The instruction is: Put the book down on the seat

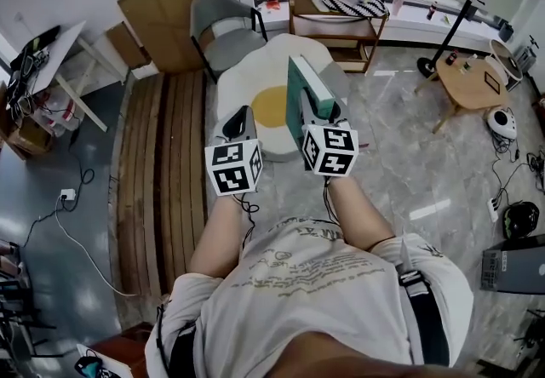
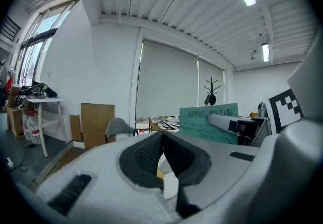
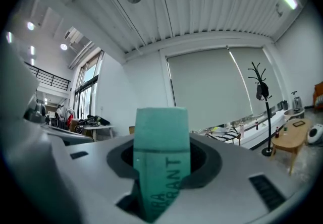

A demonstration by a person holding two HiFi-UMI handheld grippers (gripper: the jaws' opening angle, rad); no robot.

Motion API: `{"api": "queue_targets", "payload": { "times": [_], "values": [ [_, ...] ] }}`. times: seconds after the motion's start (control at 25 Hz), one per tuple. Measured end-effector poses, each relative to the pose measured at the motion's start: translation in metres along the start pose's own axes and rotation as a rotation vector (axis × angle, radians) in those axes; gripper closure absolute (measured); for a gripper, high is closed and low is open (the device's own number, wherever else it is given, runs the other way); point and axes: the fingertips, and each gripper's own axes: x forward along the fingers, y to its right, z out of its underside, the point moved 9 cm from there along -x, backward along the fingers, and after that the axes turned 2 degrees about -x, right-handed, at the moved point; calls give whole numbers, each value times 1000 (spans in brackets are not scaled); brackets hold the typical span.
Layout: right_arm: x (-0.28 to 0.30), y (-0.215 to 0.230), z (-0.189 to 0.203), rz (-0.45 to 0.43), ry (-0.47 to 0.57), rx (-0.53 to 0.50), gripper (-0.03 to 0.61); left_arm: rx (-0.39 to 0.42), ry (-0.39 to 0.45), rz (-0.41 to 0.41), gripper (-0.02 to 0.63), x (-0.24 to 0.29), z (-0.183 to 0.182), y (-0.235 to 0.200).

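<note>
A green book (image 1: 304,94) stands upright on its edge in my right gripper (image 1: 318,118), which is shut on its lower part. In the right gripper view the book's spine (image 3: 161,132) fills the gap between the jaws of the right gripper (image 3: 161,167). The book hangs over the egg-shaped seat (image 1: 255,70), white with a yellow centre, low on the floor. My left gripper (image 1: 241,117) hovers beside it over the seat's left half, its pads together with nothing between them. In the left gripper view the left gripper (image 2: 161,137) points into the room, and the book (image 2: 209,123) shows to its right.
A grey chair (image 1: 223,27) and cardboard sheets (image 1: 162,19) stand behind the seat. A wooden shelf (image 1: 334,25) is at the back. A round wooden table (image 1: 473,78) and a coat stand (image 1: 456,23) are to the right. Wooden slats (image 1: 166,155) lie on the left.
</note>
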Motion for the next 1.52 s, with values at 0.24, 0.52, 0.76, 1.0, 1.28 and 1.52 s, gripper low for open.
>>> {"api": "queue_targets", "payload": {
  "times": [0.24, 0.52, 0.76, 1.0, 1.28, 1.52],
  "values": [
    [-3, -15, 0, 19, 21, -33, 411, -23, -16, 33, 594, -2, 9, -14],
    [0, -21, -4, 22, 35, -59, 411, -17, -35, 54, 594, 3, 16, -18],
    [19, -13, -1, 11, 41, -55, 411, -2, -50, 46, 594, 23, 16, -21],
    [58, 0, 0, -8, 45, -54, 411, 17, -59, 36, 594, 60, 9, -29],
    [118, 31, 0, -41, 39, -51, 411, 23, -68, 18, 594, 121, 1, -36],
    [172, 60, -5, -55, 32, -60, 411, 23, -79, 0, 594, 178, -13, -40]
  ]
}}
